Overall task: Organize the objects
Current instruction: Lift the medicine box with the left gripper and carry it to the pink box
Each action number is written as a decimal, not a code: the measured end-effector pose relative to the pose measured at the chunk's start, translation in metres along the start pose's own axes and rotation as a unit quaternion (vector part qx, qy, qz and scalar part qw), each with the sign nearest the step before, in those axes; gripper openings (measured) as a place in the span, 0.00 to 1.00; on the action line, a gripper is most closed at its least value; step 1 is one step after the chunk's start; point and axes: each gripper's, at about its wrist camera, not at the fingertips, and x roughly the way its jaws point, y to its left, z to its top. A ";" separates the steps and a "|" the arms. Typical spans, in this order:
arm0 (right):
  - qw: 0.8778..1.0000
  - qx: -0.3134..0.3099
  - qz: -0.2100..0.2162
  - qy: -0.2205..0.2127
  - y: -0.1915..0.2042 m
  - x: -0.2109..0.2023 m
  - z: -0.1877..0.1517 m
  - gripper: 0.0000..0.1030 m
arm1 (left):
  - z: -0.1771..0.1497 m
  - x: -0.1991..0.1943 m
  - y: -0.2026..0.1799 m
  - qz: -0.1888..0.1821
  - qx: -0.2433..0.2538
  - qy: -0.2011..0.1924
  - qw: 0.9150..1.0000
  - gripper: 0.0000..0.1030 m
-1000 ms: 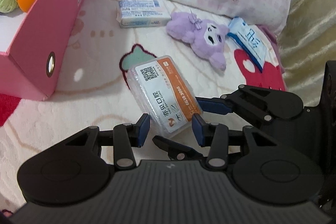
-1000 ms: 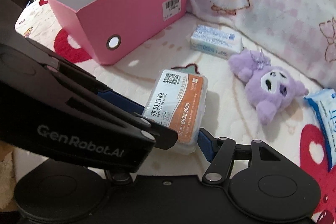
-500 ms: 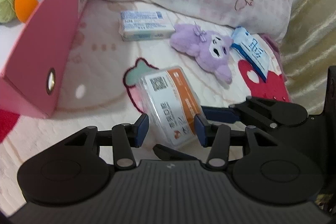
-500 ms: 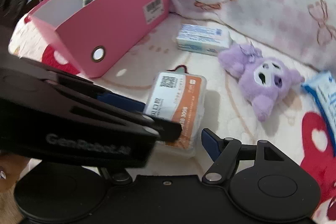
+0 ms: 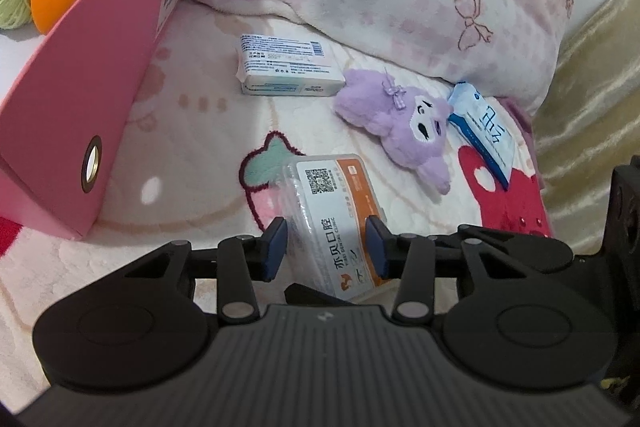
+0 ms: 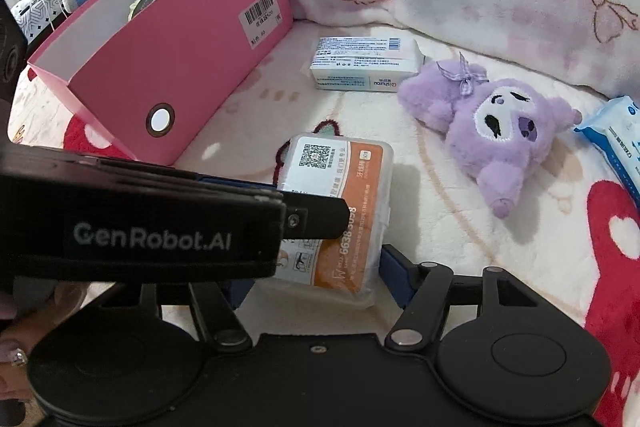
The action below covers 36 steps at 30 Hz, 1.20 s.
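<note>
Both grippers crowding same clear floss-pick box [image 5: 334, 223] lying on patterned blanket [image 5: 200, 131], near pink bin [image 5: 80, 79]. Left gripper [image 5: 326, 247] closing, pads beside box, contact hard to call. Right gripper [image 6: 316, 275] closing too, box between jaws, not pinched yet. Purple plush [image 6: 492, 131] and tissue pack [image 6: 360, 69] lying further back.

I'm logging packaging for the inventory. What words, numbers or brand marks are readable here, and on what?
"GenRobot.AI": left claw's arm.
"6638 3098", partly covered, and a QR code: clear plastic box with the orange label.
"Colshurou", uncertain: white packet.
Barcode sticker: pink box; its figures are too small.
Blue wipes pack: large characters, not clear enough to quote.
</note>
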 end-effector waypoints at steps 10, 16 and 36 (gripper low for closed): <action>0.999 -0.031 -0.039 -0.006 0.016 -0.011 -0.002 0.66 | 0.003 -0.012 -0.005 -0.004 0.008 0.003 1.000 0.42; 1.000 0.020 -0.011 0.008 0.012 -0.023 0.002 0.66 | 0.007 -0.023 -0.018 0.006 0.019 0.011 1.000 0.40; 0.998 0.055 -0.030 -0.022 0.071 -0.106 -0.018 0.66 | -0.004 -0.119 -0.035 -0.036 0.035 0.038 0.998 0.36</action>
